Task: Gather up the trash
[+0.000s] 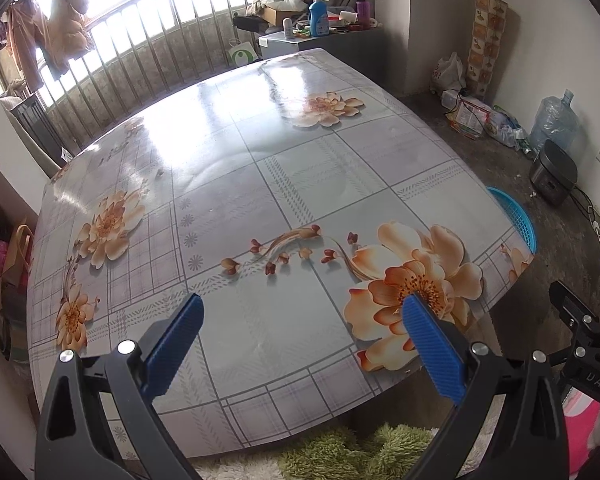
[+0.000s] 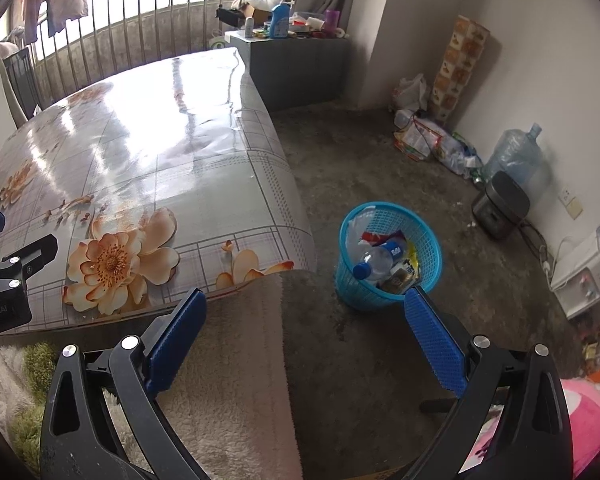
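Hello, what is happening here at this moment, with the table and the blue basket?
A person holds two grippers, and both are open and empty. The left gripper hangs over the flowered table, where no trash shows. The right gripper points at the floor beside the table, toward the blue basket. The basket already holds a plastic bottle and some wrappers, so the collecting looks largely done.

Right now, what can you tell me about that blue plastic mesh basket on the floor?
The blue plastic mesh basket is a round, lattice-walled bin with a solid rim, standing upright on the grey concrete floor beside the table's corner. It holds a clear plastic bottle with a blue cap, crumpled wrappers and a white bag. Neither gripper touches it.
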